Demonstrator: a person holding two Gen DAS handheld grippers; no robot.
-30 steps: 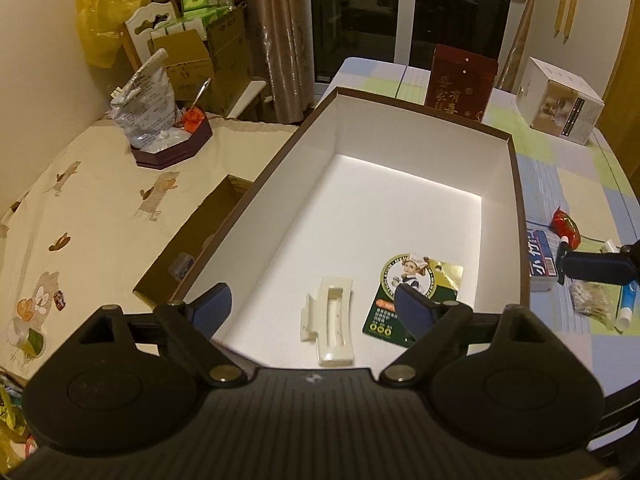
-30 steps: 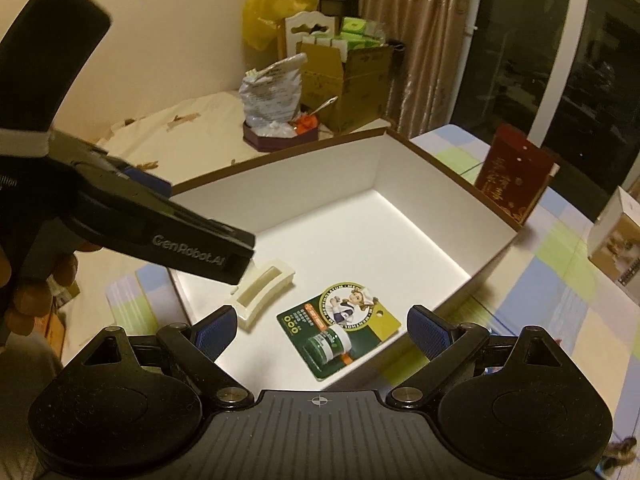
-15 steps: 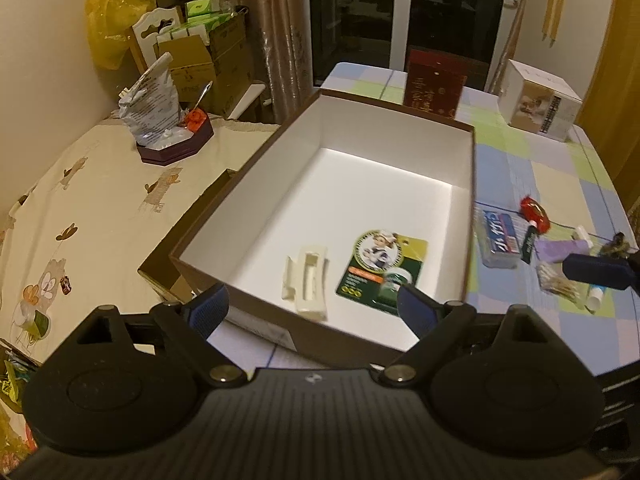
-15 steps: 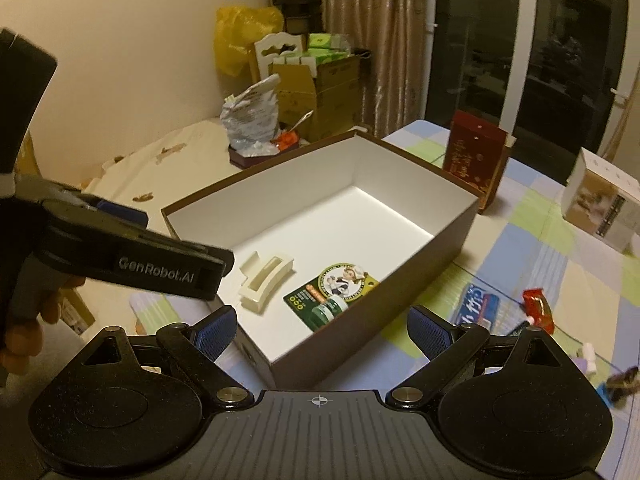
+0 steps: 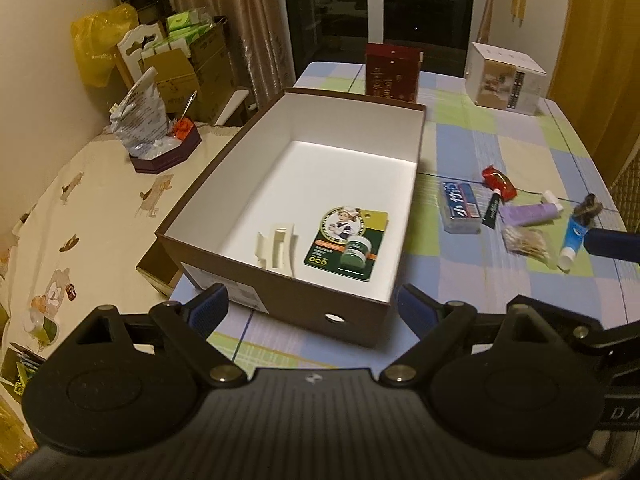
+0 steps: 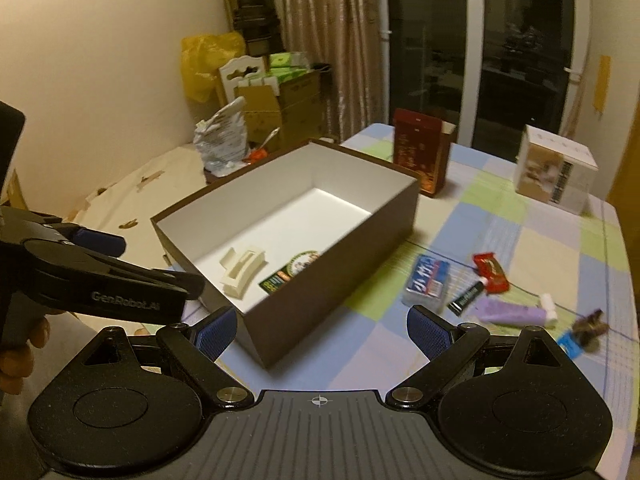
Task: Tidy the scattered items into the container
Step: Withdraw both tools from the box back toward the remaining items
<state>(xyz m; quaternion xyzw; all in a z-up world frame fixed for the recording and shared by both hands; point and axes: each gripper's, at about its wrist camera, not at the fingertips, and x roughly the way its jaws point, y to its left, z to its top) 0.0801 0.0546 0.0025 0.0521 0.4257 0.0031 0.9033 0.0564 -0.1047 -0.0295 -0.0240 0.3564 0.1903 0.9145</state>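
Both the left gripper (image 5: 312, 306) and right gripper (image 6: 322, 326) have jaws wide apart, empty, at lower frame before the brown box (image 5: 280, 300)

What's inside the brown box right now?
Inside the brown box: a cream plastic holder and a green blister card, side by side. The near wall hides a floor strip.

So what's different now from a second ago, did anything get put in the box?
Nothing new went in. Both grippers, left gripper and right gripper, pulled back from over the box, open and empty, so the scattered items on the tablecloth come into view. The cream clip and green card lie inside the box as before.
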